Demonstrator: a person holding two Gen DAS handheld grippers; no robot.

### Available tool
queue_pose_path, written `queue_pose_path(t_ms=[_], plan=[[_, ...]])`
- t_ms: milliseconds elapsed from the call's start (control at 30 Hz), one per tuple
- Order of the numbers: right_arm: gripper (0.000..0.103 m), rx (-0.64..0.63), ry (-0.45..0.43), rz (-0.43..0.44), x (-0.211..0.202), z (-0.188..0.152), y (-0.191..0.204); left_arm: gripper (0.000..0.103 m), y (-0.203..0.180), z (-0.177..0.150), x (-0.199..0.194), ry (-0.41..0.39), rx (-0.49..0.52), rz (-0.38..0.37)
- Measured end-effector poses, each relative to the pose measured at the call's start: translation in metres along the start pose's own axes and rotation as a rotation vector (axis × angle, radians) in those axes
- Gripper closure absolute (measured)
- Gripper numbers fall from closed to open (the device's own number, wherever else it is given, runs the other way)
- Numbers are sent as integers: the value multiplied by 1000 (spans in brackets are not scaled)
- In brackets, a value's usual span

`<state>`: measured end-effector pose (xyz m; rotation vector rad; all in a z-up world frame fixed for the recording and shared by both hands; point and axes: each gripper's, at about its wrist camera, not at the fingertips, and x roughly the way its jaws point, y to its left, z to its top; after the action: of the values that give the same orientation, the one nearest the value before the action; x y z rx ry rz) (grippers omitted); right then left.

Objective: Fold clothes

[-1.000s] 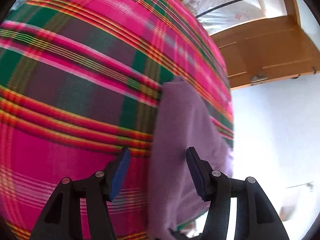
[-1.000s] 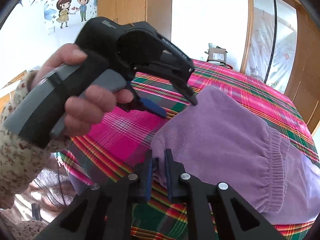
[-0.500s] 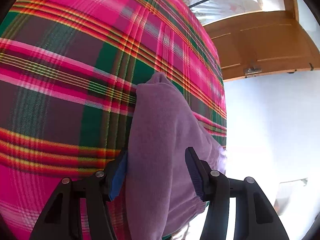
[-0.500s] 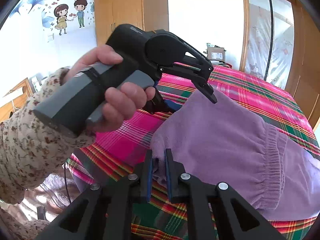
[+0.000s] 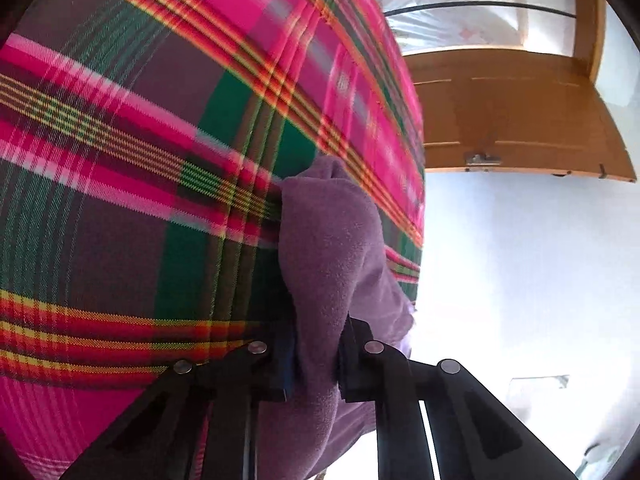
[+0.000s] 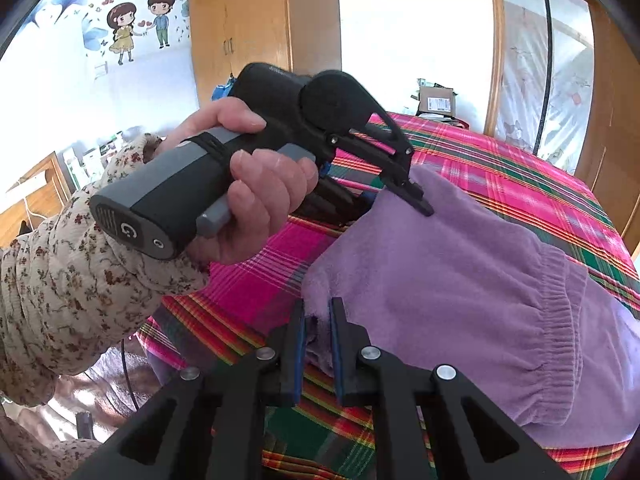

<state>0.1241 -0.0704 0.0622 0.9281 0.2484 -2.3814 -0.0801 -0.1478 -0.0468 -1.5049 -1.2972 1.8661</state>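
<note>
A purple fleece garment (image 6: 460, 280) lies spread on a bed covered in a pink, green and red plaid blanket (image 6: 520, 184), its gathered elastic band running down the right of the right wrist view. The right gripper (image 6: 318, 328) points down at the near corner of the garment, its blue-padded jaws drawn close with a fold of the purple fleece pinched between them.

The left gripper (image 6: 394, 202) reaches in from the left of that view, held in a person's left hand (image 6: 256, 196) whose fingers wrap the grey and black handle and press its trigger bar; a floral-print sleeve (image 6: 80, 280) covers the wrist and forearm. The tool slants downward toward the far corner of the garment, one black finger lying over the top of the fleece, the other under the edge.

In the left wrist view, the left gripper (image 5: 318, 344) has its jaws closing on a raised ridge of the purple garment (image 5: 332, 248), and the pads press the fleece from both sides. The plaid blanket (image 5: 140, 160) fills the left of that view, and the garment runs away from the gripper along the bed's edge.

Wooden wardrobe doors (image 6: 240, 32) and a wall sticker of two cartoon figures (image 6: 140, 24) stand behind the bed.
</note>
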Motion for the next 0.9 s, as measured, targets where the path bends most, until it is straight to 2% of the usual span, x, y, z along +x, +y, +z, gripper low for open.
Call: queue_pose_path(t_ms=[167, 500, 900], plan=[[92, -16, 11, 5, 12, 7, 3, 89, -2, 1, -1, -9, 7, -11], [92, -52, 4, 35, 15, 19, 20, 89, -8, 2, -30, -50, 32, -11], [92, -107, 33, 179, 35, 36, 51, 89, 16, -5, -75, -147, -16, 55]])
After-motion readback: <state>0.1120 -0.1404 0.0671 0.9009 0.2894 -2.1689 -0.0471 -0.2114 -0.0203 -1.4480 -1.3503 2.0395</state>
